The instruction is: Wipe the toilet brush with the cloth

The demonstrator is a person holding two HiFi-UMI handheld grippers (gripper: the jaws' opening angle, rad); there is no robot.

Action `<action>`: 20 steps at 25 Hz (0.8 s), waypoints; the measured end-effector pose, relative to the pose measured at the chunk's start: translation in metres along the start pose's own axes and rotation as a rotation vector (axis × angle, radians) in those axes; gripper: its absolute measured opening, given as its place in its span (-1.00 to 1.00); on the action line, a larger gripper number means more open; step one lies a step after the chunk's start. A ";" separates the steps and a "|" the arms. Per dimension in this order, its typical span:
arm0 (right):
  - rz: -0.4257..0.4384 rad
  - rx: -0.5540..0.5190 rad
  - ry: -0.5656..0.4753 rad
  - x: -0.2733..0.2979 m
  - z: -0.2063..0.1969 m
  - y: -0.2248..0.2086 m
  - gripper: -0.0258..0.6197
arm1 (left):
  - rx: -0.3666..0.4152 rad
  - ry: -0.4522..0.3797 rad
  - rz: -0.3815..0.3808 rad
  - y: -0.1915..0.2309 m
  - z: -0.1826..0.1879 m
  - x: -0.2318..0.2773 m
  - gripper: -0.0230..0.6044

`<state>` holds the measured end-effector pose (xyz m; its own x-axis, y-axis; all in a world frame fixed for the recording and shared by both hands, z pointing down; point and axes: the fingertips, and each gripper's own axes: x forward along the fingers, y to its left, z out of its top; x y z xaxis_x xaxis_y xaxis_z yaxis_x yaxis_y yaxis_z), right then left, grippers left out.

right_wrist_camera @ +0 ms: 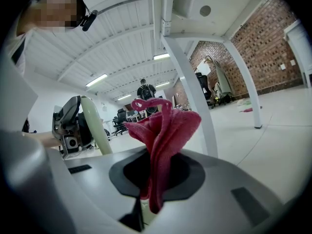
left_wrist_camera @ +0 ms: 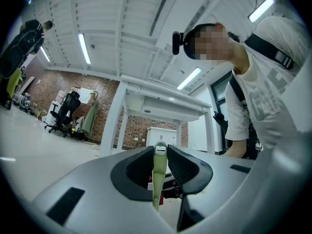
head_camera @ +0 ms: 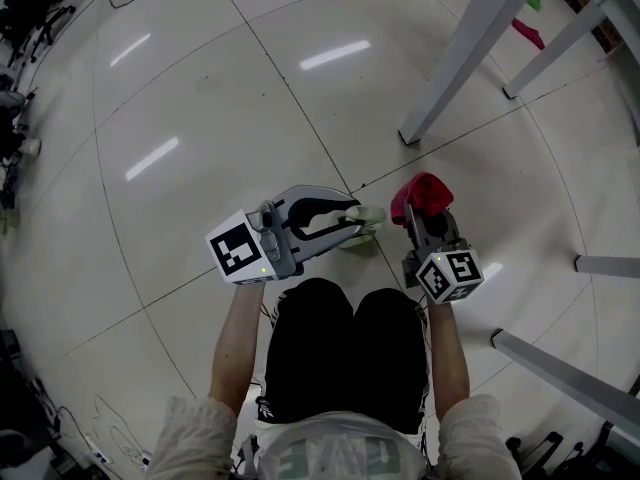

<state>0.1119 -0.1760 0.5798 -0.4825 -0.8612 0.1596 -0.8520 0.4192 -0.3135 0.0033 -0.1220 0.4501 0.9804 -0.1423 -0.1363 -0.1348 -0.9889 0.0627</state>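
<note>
In the head view my left gripper is shut on the pale green toilet brush, which sticks out to the right above the floor. The left gripper view shows the thin green handle pinched upright between the dark pads. My right gripper is shut on a red cloth, bunched above its jaws. The cloth sits a short way right of the brush, apart from it. From the right gripper view the cloth fills the middle, and the green brush stands at the left beside the left gripper.
White table legs rise at the upper right, and another white bar lies at the lower right. A pink item lies on the tiled floor beyond. Cables run along the left edge. Office chairs stand far off.
</note>
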 end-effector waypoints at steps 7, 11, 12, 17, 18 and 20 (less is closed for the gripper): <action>0.006 0.010 -0.001 -0.001 0.001 0.004 -0.82 | 0.009 -0.082 0.164 0.018 0.025 -0.018 -0.61; 0.012 0.021 -0.018 0.001 0.007 0.006 -0.82 | 0.015 -0.138 0.203 0.025 0.042 -0.032 -0.61; 0.015 0.022 -0.022 0.001 0.008 0.006 -0.82 | 0.014 -0.151 0.210 0.026 0.045 -0.035 -0.61; 0.023 0.026 -0.034 0.002 0.014 0.008 -0.82 | 0.002 -0.219 0.289 0.035 0.056 -0.053 -0.61; 0.021 0.026 -0.037 0.003 0.016 0.008 -0.82 | -0.009 -0.250 0.341 0.041 0.058 -0.063 -0.61; 0.017 0.026 -0.043 0.004 0.018 0.008 -0.82 | -0.045 -0.306 0.516 0.060 0.053 -0.090 -0.62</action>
<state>0.1065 -0.1810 0.5608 -0.4869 -0.8659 0.1143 -0.8382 0.4264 -0.3401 -0.1004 -0.1705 0.4137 0.7035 -0.6158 -0.3548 -0.5693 -0.7871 0.2373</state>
